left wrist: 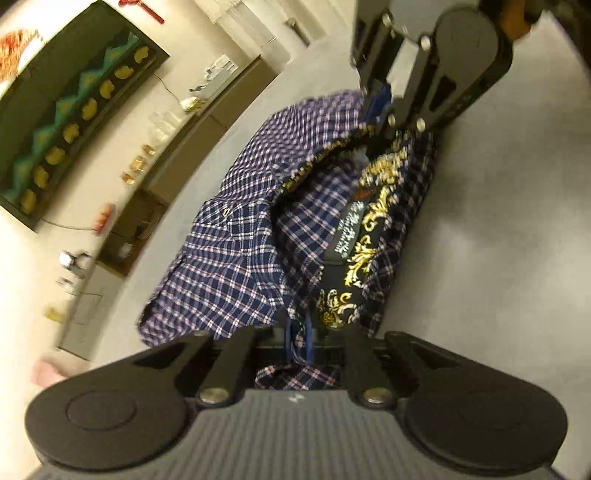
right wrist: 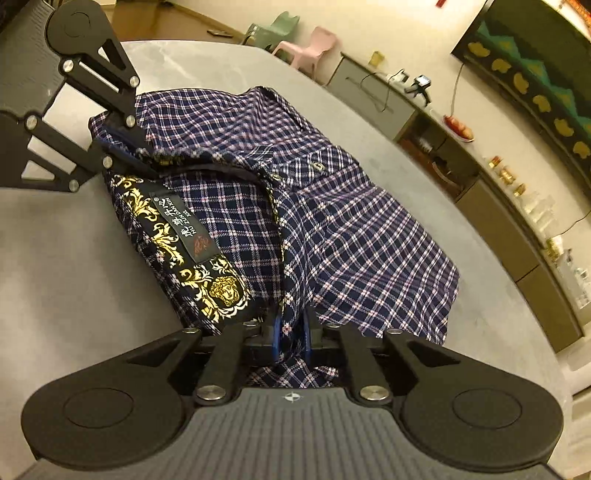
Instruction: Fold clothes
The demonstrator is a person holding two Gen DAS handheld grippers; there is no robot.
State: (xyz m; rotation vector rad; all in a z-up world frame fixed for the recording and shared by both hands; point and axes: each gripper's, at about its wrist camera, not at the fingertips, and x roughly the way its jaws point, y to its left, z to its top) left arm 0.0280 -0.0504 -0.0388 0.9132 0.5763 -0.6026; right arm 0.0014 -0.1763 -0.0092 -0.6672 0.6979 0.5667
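A navy plaid shirt (left wrist: 236,236) (right wrist: 351,221) lies bunched on the grey table (left wrist: 498,240) (right wrist: 74,266). Its collar faces up, showing a black and gold lining (right wrist: 207,273) with a label (left wrist: 349,229). My left gripper (left wrist: 299,341) is shut on one end of the collar area, with plaid cloth pinched between its blue pads. My right gripper (right wrist: 291,332) is shut on the opposite end in the same way. Each gripper also shows in the other's view: the right gripper (left wrist: 376,107) at the top, the left gripper (right wrist: 118,147) at the upper left.
A long low sideboard (right wrist: 491,206) (left wrist: 177,147) with small gold items, glasses and cables runs along the wall beyond the table's far edge. Above it hangs a dark framed panel (left wrist: 74,110). A pink chair (right wrist: 314,46) and a green chair (right wrist: 273,29) stand past the table.
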